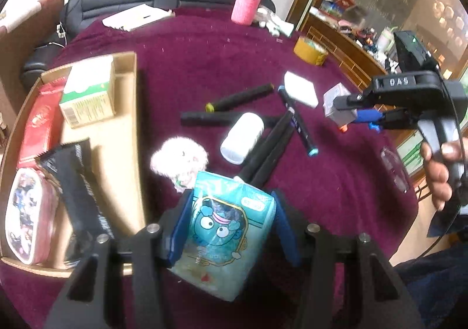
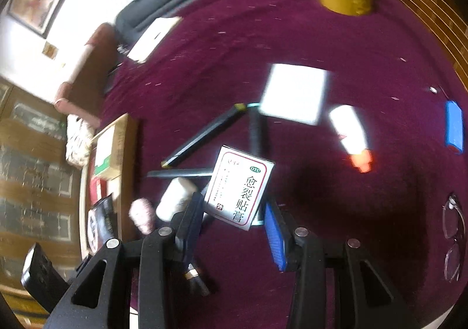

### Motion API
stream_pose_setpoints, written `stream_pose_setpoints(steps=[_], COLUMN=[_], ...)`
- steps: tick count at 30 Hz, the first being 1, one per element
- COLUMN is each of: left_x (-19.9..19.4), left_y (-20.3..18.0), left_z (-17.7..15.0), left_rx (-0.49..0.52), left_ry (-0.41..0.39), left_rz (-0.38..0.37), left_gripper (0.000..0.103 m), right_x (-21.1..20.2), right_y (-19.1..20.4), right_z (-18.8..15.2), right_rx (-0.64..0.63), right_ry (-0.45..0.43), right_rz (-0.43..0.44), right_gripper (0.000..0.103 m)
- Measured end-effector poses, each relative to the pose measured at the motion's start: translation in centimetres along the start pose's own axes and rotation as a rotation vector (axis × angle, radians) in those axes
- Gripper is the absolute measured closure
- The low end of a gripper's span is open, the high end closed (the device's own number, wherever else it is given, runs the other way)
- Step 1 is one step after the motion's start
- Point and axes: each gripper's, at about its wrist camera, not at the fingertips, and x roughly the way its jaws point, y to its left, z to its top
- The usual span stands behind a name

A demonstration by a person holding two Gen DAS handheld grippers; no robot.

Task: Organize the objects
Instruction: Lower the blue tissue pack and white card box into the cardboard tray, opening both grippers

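Note:
My left gripper (image 1: 231, 229) is shut on a teal cartoon packet (image 1: 225, 235), held above the maroon table near the cardboard tray (image 1: 128, 112). My right gripper (image 2: 234, 226) is shut on a small white medicine box (image 2: 241, 187) with red border and Chinese print; it shows in the left wrist view (image 1: 339, 108) too, held above the table's right side. Several black markers (image 1: 239, 98) lie loose in the middle, with a white bottle (image 1: 241, 137) and a white pad (image 1: 301, 89).
The tray holds a green-and-white carton (image 1: 87, 95), a red packet (image 1: 41, 121), a black packet (image 1: 79, 185) and a pink pouch (image 1: 26, 215). A pink fluffy item (image 1: 178, 156), yellow tape roll (image 1: 310, 51), pink cup (image 1: 245, 7), white tube (image 2: 351, 133), blue item (image 2: 454, 127) and glasses (image 2: 453, 238) lie about.

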Motion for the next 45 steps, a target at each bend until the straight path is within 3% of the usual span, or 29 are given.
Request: stream_pose_setpoints(steps=[7,13,26,37,45], left_x=[-3.7,-5.9,-4.6,-1.5,-1.3], left_y=[1.6,5.3,9.0,9.9,9.6], left_z=[0.7,0.3,0.4,0.7,-0.1], left_rx=[-0.033,-0.099,-0.156,-0.189,-0.134], left_ry=[-0.081,-0.110,-0.101,-0.094,-0.136], left_rz=[0.005,0.047,0.072,0.072,0.093], left_gripper=[0.051,0.051,0.051,0.051,0.051], right_x=[1.1,2.9,8.0,13.3,16.4], right_y=[5.4,9.5,20.3,23.4,23.8], right_z=[-1.5,-2.5,-2.0,-0.9,-1.0], right_rx=[-0.116,-0.192,-0.360,-0.401,-0.392], right_ry=[0.041,0.092,0.170,0.245,0.312], right_rz=[0.054,0.077,0.094,0.067,0.072], right_gripper=[0.058,0.058,0.058,0.058,0.058])
